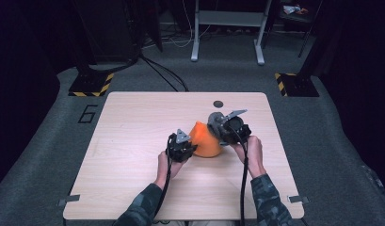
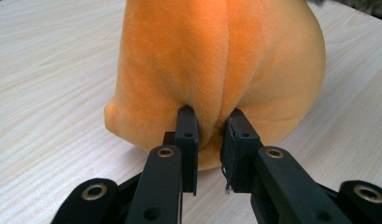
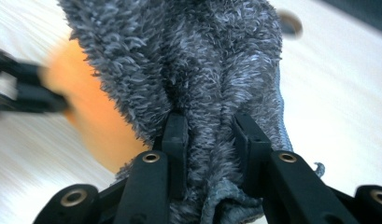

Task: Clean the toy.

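Two grippers work here on one wooden table (image 1: 133, 122), and we see both from the high view, near the middle of the table. The left gripper (image 2: 209, 140) is clenched on an orange plush toy (image 2: 216, 60): in the left gripper view its black jaws pinch a fold of the orange fabric low on the toy, and the toy sits on the table surface. In the high view the left gripper (image 1: 188, 149) is at the left side of the toy (image 1: 206, 141), and the left hand (image 1: 165, 165) holds it from below.

The right gripper (image 3: 209, 140) is grasping a grey fluffy cloth (image 3: 188, 60). In the right gripper view the jaws press into the grey pile from both sides, and the cloth bunches between them. Behind the cloth we see the orange toy, a little blurred. In the high view the right gripper (image 1: 223, 128) is just beside the toy on its right and upper side, with the right hand (image 1: 249, 150) behind it. A small dark round hole (image 1: 218, 104) is in the table, farther away from the person.
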Demonstrator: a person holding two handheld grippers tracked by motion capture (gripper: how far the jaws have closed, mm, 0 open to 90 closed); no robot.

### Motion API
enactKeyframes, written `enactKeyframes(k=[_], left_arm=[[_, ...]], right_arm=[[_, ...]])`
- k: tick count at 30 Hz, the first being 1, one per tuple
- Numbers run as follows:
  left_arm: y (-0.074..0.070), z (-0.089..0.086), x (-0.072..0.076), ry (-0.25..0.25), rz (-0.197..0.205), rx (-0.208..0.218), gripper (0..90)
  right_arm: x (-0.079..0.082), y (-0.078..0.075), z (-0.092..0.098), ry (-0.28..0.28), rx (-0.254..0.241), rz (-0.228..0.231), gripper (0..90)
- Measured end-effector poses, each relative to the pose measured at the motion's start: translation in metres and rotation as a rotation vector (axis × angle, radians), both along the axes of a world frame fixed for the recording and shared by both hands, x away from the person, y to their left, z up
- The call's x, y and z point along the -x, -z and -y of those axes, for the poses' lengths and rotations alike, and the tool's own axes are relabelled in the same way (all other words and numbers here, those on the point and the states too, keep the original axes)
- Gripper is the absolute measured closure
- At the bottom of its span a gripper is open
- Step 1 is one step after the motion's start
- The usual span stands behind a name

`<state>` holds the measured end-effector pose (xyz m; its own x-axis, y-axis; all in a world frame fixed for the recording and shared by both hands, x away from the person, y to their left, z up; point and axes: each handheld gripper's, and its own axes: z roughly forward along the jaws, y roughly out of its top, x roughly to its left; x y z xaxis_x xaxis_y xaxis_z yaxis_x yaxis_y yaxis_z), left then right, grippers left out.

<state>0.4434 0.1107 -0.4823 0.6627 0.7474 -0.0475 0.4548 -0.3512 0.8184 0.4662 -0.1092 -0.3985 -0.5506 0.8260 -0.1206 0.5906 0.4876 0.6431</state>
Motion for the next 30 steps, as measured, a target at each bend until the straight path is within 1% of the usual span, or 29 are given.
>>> enactKeyframes(k=[1,4,5,7,8,9,10,11,12,13,17,18,19,20,22,23,25,29,30], left_arm=[[0.000,0.000,0.000,0.001,0.001,0.000,78.1],[0.000,0.001,0.000,0.004,0.001,-0.003,78.1],[0.000,0.001,0.001,0.004,0.001,-0.004,78.1],[0.000,0.000,0.000,0.003,0.003,-0.006,78.1],[0.000,0.000,0.000,0.002,0.002,-0.006,78.1],[0.000,0.000,0.000,0.002,0.000,-0.002,78.1],[0.000,0.000,0.000,0.003,0.000,0.000,78.1],[0.000,-0.001,0.000,0.006,0.000,-0.004,78.1],[0.000,0.000,0.000,0.005,0.002,-0.002,78.1],[0.000,0.000,0.000,0.006,0.005,-0.004,78.1],[0.001,0.000,0.000,0.002,0.000,0.005,78.1],[0.001,0.000,0.000,0.002,0.001,0.004,78.1],[0.000,0.000,0.000,0.006,-0.001,-0.001,78.1],[0.000,0.000,0.000,0.006,-0.004,0.000,78.1],[0.001,0.000,0.000,0.002,0.000,0.003,78.1],[0.001,0.000,0.000,0.004,0.000,0.001,78.1],[0.000,0.000,0.000,0.009,-0.003,-0.002,78.1],[0.001,0.000,-0.001,0.005,0.000,-0.001,78.1],[0.001,0.000,-0.001,0.006,0.000,-0.001,78.1]], right_arm=[[0.001,-0.003,-0.004,-0.014,0.002,0.020,69.1],[0.001,-0.010,-0.020,-0.058,0.010,0.051,69.0],[0.000,-0.010,-0.024,-0.072,0.023,0.049,69.0],[-0.002,-0.006,-0.032,-0.083,0.048,0.040,69.0],[-0.003,-0.003,-0.036,-0.073,0.066,0.026,69.0],[-0.004,-0.002,-0.036,-0.080,0.072,0.031,69.0],[-0.002,-0.001,-0.036,-0.055,0.052,0.003,69.0],[-0.004,0.000,-0.033,-0.067,0.044,0.020,69.0],[-0.005,0.000,-0.031,-0.068,0.044,0.015,69.0],[-0.004,0.000,-0.029,-0.055,0.044,0.005,69.0],[-0.005,0.005,-0.020,-0.048,0.041,0.005,69.0],[-0.005,0.006,-0.019,-0.035,0.036,-0.007,69.0],[-0.005,0.008,-0.016,-0.033,0.034,-0.008,69.0],[-0.005,0.008,-0.014,-0.028,0.031,-0.019,69.0],[-0.005,0.011,-0.010,-0.014,0.031,-0.028,69.0],[-0.005,0.012,-0.008,-0.016,0.030,-0.027,69.0],[-0.005,0.016,-0.004,0.002,0.021,-0.045,69.0],[-0.005,0.022,0.003,0.022,0.020,-0.073,69.0],[-0.006,0.024,0.005,0.017,0.027,-0.072,69.0]])
